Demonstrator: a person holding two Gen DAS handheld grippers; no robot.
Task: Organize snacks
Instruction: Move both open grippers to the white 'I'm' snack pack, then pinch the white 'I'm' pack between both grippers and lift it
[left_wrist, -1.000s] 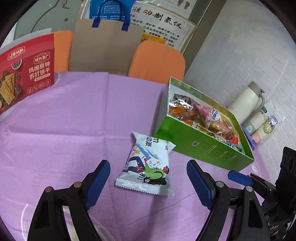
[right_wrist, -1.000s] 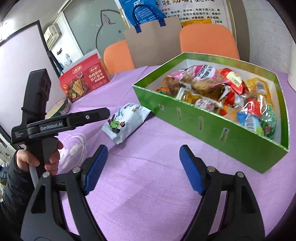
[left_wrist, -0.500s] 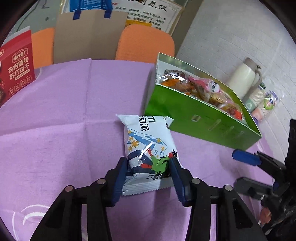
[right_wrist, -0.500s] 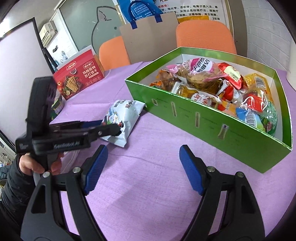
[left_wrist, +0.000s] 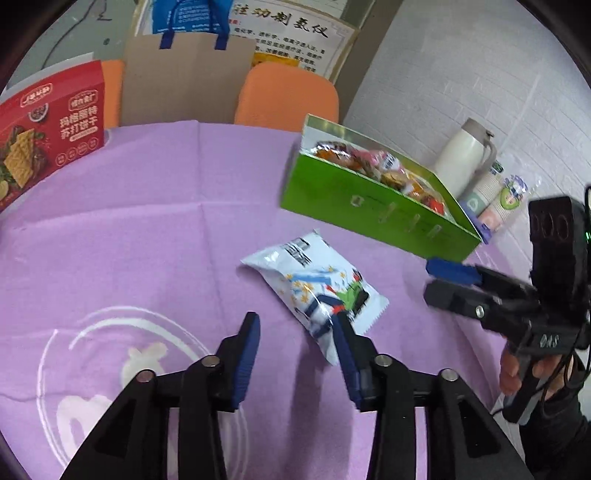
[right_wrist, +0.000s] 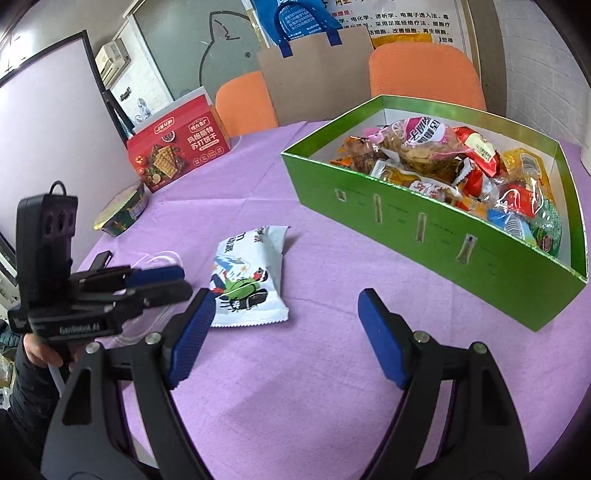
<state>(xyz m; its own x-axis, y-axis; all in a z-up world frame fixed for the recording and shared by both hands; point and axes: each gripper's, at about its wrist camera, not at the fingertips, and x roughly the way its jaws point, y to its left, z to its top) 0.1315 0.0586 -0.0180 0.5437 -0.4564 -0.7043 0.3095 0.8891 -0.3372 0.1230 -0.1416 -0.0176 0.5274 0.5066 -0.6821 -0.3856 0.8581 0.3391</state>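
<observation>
A white and blue snack packet (left_wrist: 314, 288) lies flat on the purple tablecloth, short of the green box (left_wrist: 369, 210) full of wrapped snacks. My left gripper (left_wrist: 297, 343) is partly open with nothing between its fingers. Its right finger overlaps the packet's near corner. In the right wrist view the packet (right_wrist: 247, 280) lies just right of the left gripper's tips (right_wrist: 166, 282), in front of the green box (right_wrist: 424, 229). My right gripper (right_wrist: 286, 332) stands wide open over bare cloth, near the packet's corner. It also shows in the left wrist view as the right gripper (left_wrist: 443, 277).
A red cracker box (right_wrist: 177, 147) and a foil-lidded bowl (right_wrist: 122, 214) sit at the table's far left. A white flask (left_wrist: 465, 155) and stacked paper cups (left_wrist: 498, 195) stand behind the green box. Orange chairs (left_wrist: 288, 96) and a paper bag (left_wrist: 188, 77) are beyond the table.
Half a second ago my left gripper's fingers were around the packet. Now the packet lies outside them to the right, turned, and the gripper has shifted left. The right gripper stays open.
</observation>
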